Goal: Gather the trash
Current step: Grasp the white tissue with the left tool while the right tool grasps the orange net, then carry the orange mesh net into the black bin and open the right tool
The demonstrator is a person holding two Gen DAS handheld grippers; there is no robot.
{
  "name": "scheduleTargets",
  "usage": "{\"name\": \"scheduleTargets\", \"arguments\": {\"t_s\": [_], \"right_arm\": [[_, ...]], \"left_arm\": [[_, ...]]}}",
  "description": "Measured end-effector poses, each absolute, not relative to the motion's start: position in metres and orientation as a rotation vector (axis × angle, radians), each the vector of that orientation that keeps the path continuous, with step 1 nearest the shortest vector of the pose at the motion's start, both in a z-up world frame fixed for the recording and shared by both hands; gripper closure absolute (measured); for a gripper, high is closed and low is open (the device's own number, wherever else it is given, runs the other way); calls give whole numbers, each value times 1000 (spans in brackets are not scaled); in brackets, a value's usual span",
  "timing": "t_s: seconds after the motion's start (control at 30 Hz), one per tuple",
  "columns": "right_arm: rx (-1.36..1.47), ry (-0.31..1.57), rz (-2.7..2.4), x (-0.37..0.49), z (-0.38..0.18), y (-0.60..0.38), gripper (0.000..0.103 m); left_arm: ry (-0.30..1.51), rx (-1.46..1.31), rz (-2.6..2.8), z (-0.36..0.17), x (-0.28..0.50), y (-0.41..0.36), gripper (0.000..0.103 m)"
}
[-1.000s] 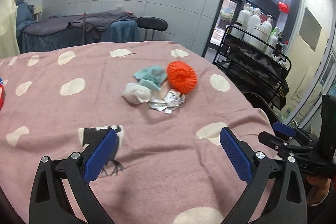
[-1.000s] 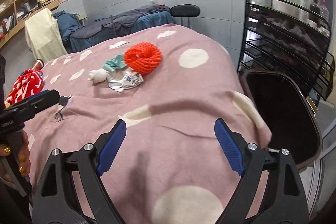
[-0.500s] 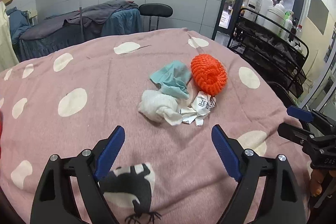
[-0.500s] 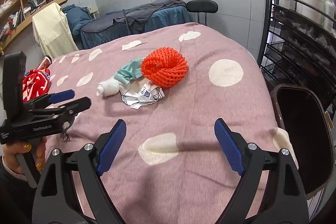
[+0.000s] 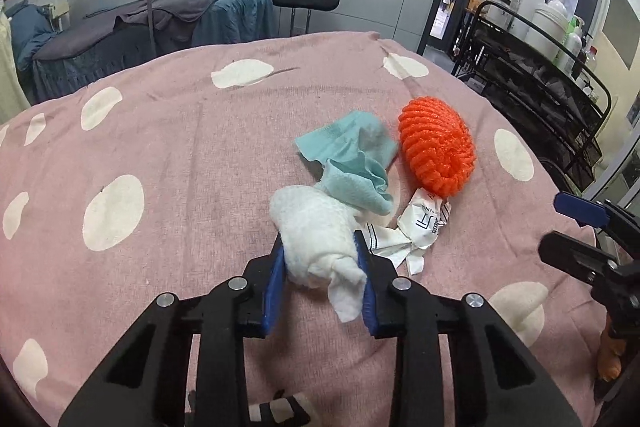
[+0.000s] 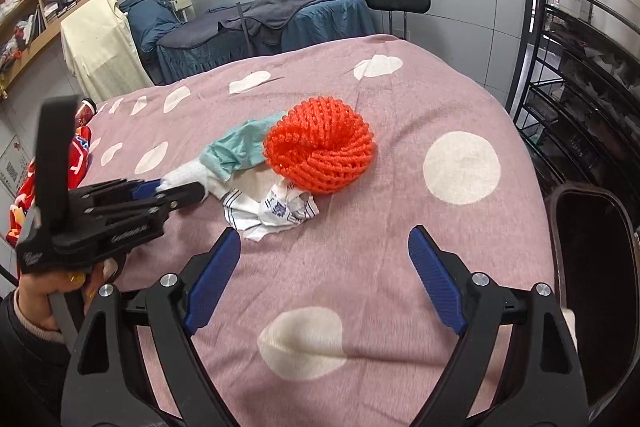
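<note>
A small pile of trash lies on the pink spotted blanket [image 5: 168, 131]: a white tissue wad [image 5: 312, 223], a teal crumpled cloth [image 5: 352, 159], an orange foam net [image 5: 438, 151] and a crumpled printed wrapper [image 5: 416, 227]. My left gripper [image 5: 319, 243] has the white wad between its blue pads, which touch it on both sides as the jaws are closing. The right wrist view shows that gripper [image 6: 176, 193] at the white wad [image 6: 188, 177], left of the orange net [image 6: 320, 147]. My right gripper [image 6: 324, 239] stands open and holds nothing, just short of the wrapper [image 6: 276, 211].
A black bin [image 6: 592, 267] stands off the bed's right edge, with a black wire rack [image 5: 540, 83] of bottles behind it. A red printed item [image 6: 78, 163] lies at the bed's left side. A second bed and a stool stand by the far wall.
My left gripper moved forward to the pile and its jaws came in from wide apart to grip the white wad. My right gripper came closer to the pile, still open.
</note>
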State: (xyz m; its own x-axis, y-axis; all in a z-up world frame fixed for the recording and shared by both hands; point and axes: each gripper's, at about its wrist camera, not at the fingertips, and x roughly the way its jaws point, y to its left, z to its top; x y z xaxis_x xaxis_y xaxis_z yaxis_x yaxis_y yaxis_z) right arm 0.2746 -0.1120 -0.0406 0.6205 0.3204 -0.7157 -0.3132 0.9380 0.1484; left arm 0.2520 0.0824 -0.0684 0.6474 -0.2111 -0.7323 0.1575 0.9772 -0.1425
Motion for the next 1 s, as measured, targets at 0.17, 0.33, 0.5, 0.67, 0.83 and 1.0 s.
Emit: {"name": "scheduleTargets", "arguments": {"t_s": [0.17,0.33,0.5,0.67,0.83,1.0], "right_arm": [[-16,837,371,299,-41,-100,18],[-53,847,353,328,-46,-85,18],[-52,877,333,361,-56,-72,21],[-11,913,303,379,-68,-71,47],[-36,884,309,369,-64,-73,74],[-28,831,318,348,-49,-83,77]], "left_arm": [[801,-93,-185,-57,228,95,72],[781,-133,-178,-52,204,104,72],[766,-176,-180,-52,181,113,72],[759,-192,-174,-52,165,114,72],[760,-206,-181,-56,159,111,72],[741,-219,-197,-52,150,105,72]]}}
